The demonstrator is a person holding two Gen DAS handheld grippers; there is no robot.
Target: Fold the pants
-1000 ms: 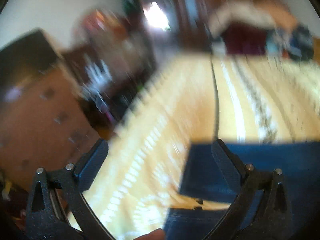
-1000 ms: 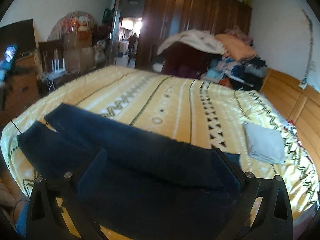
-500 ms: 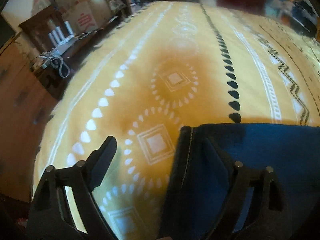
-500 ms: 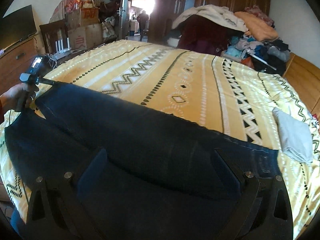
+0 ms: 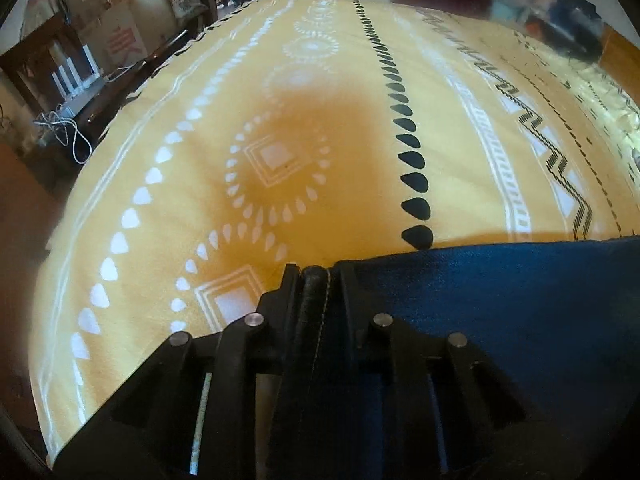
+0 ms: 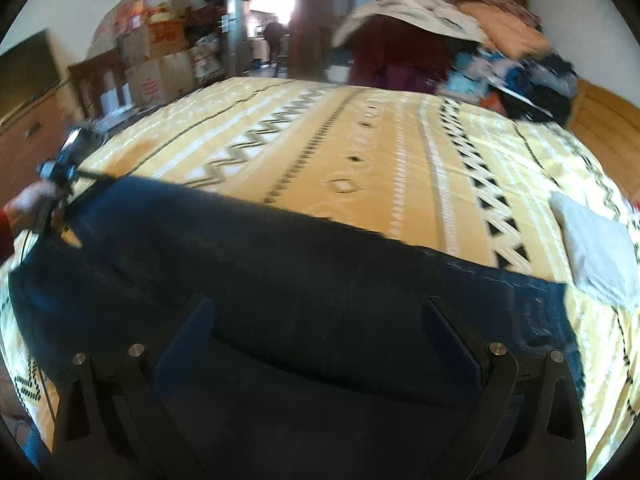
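Dark blue jeans (image 6: 312, 280) lie stretched across the near side of a yellow patterned bed (image 6: 360, 152). My left gripper (image 5: 315, 276) is shut on the hem of a pant leg (image 5: 500, 300), with the denim edge pinched between its fingers. The left gripper also shows in the right wrist view (image 6: 60, 168), held by a hand at the jeans' far left end. My right gripper (image 6: 320, 320) is open, its fingers spread wide just above the middle of the jeans, with nothing between them.
A folded grey garment (image 6: 596, 248) lies on the bed at the right. A heap of clothes (image 6: 440, 40) sits beyond the bed's far edge. Cardboard boxes (image 6: 160, 64) and a wooden dresser (image 6: 24, 140) stand to the left of the bed.
My left gripper has closed on the pant leg hem; half a second ago it was open around it. My right gripper has stayed open over the jeans.
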